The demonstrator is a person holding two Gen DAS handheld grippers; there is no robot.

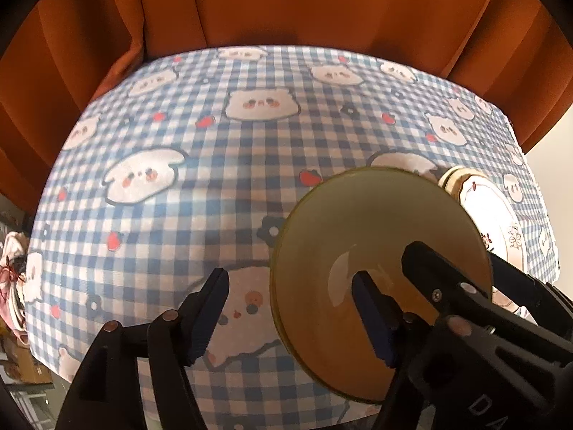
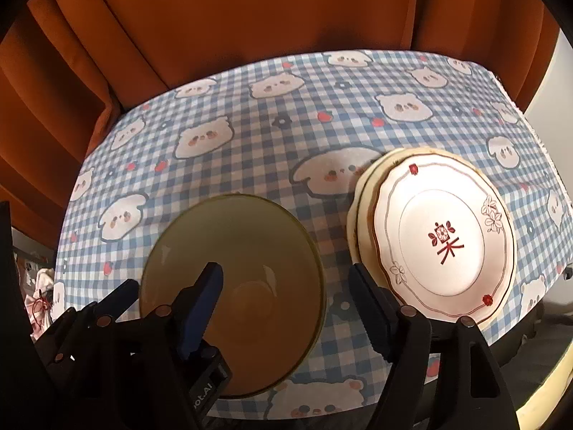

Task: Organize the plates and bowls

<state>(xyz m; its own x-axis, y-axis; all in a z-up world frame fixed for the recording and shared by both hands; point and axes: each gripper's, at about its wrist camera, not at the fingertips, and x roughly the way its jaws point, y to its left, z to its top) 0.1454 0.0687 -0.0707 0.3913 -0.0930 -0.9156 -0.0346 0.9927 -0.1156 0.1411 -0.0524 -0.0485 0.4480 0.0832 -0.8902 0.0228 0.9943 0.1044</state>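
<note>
Left tool straddles glossy round bowl rim.

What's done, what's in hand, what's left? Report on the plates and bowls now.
Done: the plates sit in one stack, the patterned one on top. In hand: nothing is gripped. The left tongs and right tongs are both open, each straddling the rim of the green bowl on the tablecloth. To do: probably closing on the bowl and placing it; no other loose dishes show.
</note>
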